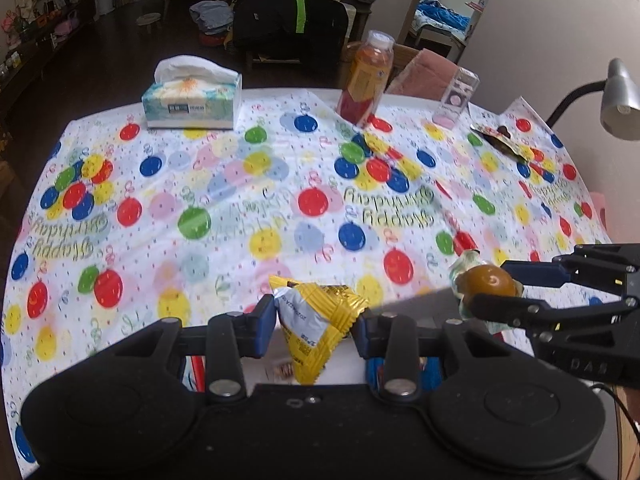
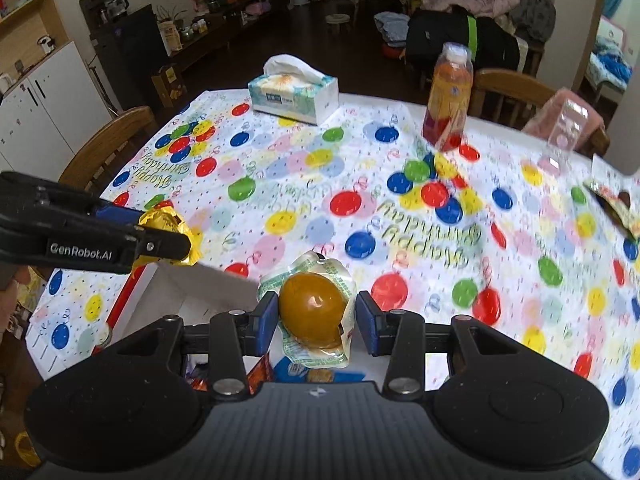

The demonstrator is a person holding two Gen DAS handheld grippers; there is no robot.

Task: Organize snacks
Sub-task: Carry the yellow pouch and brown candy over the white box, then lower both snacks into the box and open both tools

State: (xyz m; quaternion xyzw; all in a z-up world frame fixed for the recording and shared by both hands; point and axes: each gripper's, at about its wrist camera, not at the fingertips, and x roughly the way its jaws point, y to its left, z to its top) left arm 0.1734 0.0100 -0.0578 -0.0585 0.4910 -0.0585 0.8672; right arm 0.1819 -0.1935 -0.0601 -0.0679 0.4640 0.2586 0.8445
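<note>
Right wrist: glossy brown packaged egg [image 2: 314, 314].

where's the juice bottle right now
The juice bottle stands upright at the table's far edge, right of the tissue box and left of the small clear box, far beyond both tongs.

My right gripper [image 2: 316, 318] holds a clear-wrapped brown egg [image 2: 313, 311], pads on either side, though I cannot quite tell whether the right pad touches. To my left, my left gripper [image 2: 170, 236] pinches a yellow snack packet [image 2: 160, 220]. Beyond, on the balloon tablecloth [image 2: 280, 184], stand a tissue box [image 2: 294, 94] and a juice bottle [image 2: 448, 98].
</note>
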